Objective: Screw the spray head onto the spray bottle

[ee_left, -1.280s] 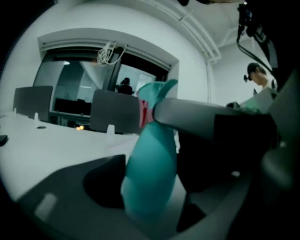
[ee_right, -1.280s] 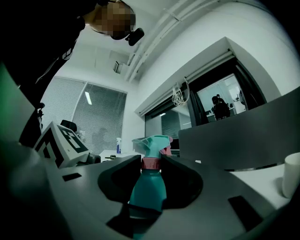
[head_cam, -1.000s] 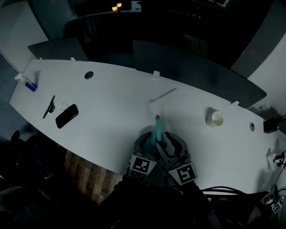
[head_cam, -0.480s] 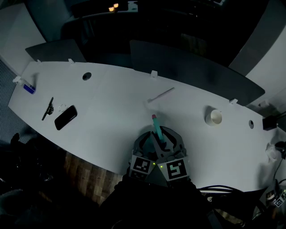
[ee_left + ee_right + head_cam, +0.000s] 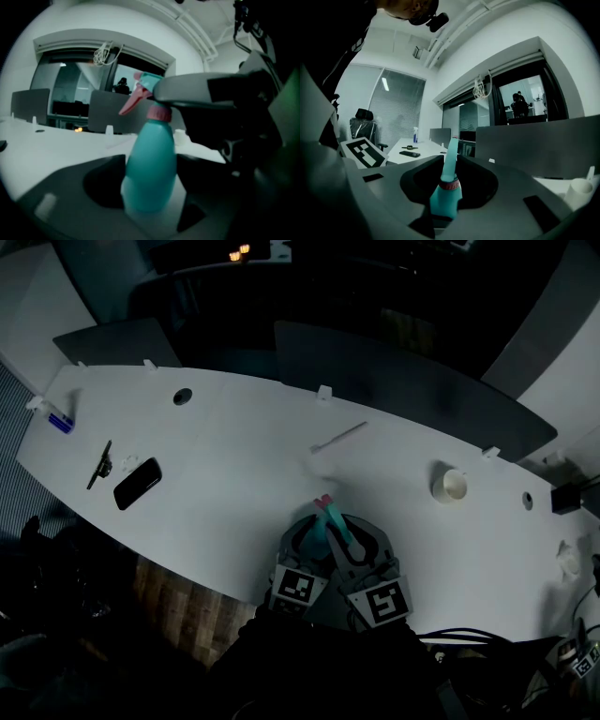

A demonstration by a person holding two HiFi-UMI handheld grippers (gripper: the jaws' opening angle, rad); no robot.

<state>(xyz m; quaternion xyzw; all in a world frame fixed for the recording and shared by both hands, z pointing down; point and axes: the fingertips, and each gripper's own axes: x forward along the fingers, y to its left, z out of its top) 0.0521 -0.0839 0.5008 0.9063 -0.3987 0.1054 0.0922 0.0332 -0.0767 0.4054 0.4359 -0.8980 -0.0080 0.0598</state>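
Nearest us, our left gripper (image 5: 150,183) has its fingers fairly wide apart, clamped on the belly of the teal bottle (image 5: 151,164), which we hold over the near edge of the white table (image 5: 234,456). Our right gripper (image 5: 449,187) has just been closing its fingers, and they now pinch the spray head (image 5: 446,190) sitting on the bottle's neck.

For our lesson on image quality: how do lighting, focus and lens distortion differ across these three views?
Head view: underexposed, only the white table reads clearly, surroundings nearly black. Left gripper view: dim, the close spray bottle is soft, corners vignetted black. Right gripper view: brightest, the window frame bows from fisheye distortion.
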